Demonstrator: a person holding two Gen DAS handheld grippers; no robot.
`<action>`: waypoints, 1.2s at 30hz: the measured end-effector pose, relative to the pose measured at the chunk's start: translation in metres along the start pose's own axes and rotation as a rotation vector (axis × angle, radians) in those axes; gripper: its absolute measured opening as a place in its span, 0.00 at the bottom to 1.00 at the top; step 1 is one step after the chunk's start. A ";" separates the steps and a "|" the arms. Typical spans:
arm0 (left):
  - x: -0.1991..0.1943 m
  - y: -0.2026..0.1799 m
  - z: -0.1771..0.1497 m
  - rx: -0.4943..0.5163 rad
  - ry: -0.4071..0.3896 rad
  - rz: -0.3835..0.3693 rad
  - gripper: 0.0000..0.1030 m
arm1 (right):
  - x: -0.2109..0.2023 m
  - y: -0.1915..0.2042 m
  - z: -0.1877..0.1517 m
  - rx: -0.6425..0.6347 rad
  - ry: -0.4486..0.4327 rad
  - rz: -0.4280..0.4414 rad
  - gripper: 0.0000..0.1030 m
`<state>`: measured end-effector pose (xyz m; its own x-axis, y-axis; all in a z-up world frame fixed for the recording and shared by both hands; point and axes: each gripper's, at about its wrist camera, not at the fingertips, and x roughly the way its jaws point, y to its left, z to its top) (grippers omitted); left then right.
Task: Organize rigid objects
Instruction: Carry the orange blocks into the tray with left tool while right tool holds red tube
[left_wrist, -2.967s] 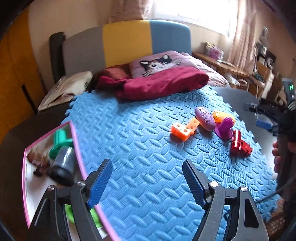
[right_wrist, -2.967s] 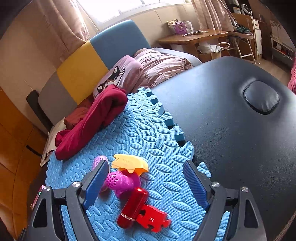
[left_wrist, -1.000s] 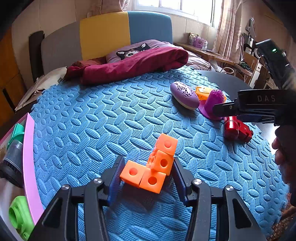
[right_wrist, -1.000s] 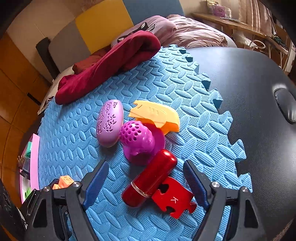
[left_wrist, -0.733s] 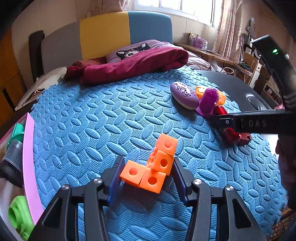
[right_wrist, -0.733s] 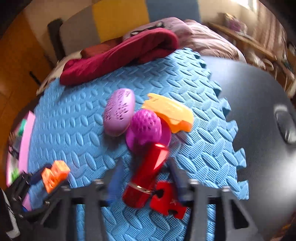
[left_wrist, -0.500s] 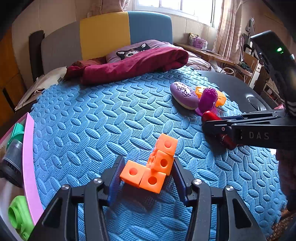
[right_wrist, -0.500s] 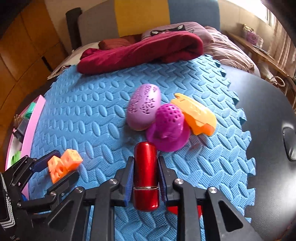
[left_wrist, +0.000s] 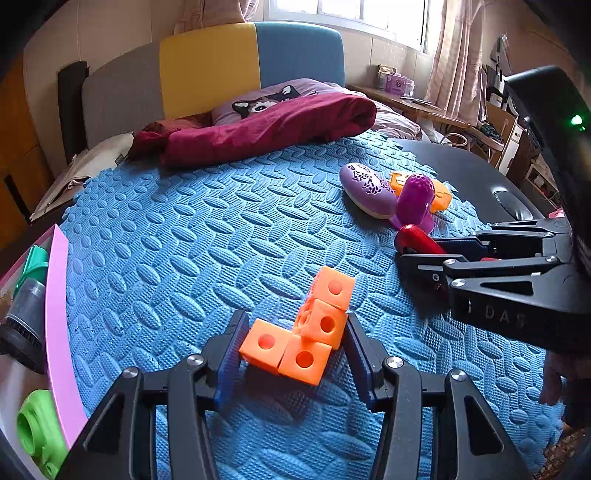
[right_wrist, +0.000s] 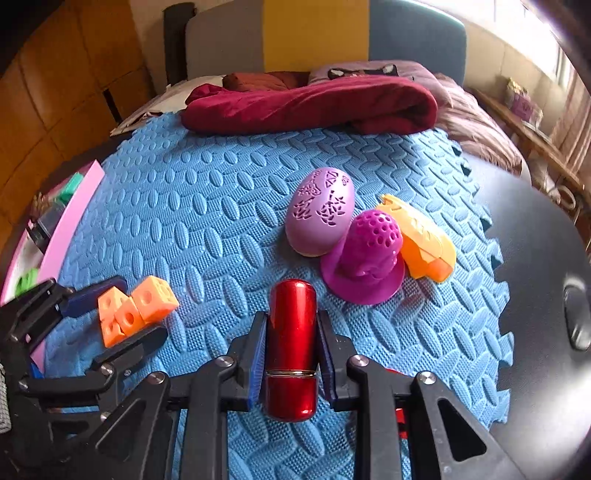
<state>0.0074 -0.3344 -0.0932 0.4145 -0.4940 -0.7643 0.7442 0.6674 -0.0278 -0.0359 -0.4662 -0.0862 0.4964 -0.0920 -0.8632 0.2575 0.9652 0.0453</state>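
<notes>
right gripper (right_wrist: 291, 354), spread a second ago, now pinches red metal cylinder (right_wrist: 292, 332) over blue foam mat (right_wrist: 207, 221). left gripper (left_wrist: 293, 341) unchanged, clamping orange cube cluster (left_wrist: 303, 332) on mat.

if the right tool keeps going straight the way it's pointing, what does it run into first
Probably the magenta perforated cup. The right tool, shut on the red cylinder, points at the blue foam mat, and the cylinder's tip lies just short of the cup's rim. Depth is unclear.

Red puzzle piece (right_wrist: 400, 415) mostly hidden behind right gripper (right_wrist: 291, 354).
</notes>
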 end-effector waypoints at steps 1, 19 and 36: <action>0.000 0.000 0.000 0.001 0.000 0.001 0.51 | 0.000 0.000 0.000 -0.004 -0.002 -0.002 0.25; -0.094 0.050 -0.006 -0.169 -0.108 -0.053 0.50 | 0.002 0.005 0.001 -0.054 -0.051 -0.026 0.23; -0.110 0.217 -0.079 -0.606 -0.033 0.187 0.50 | 0.001 0.011 0.000 -0.091 -0.066 -0.056 0.23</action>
<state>0.0813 -0.0911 -0.0662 0.5321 -0.3486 -0.7716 0.2330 0.9364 -0.2625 -0.0329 -0.4561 -0.0866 0.5373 -0.1594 -0.8282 0.2119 0.9760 -0.0503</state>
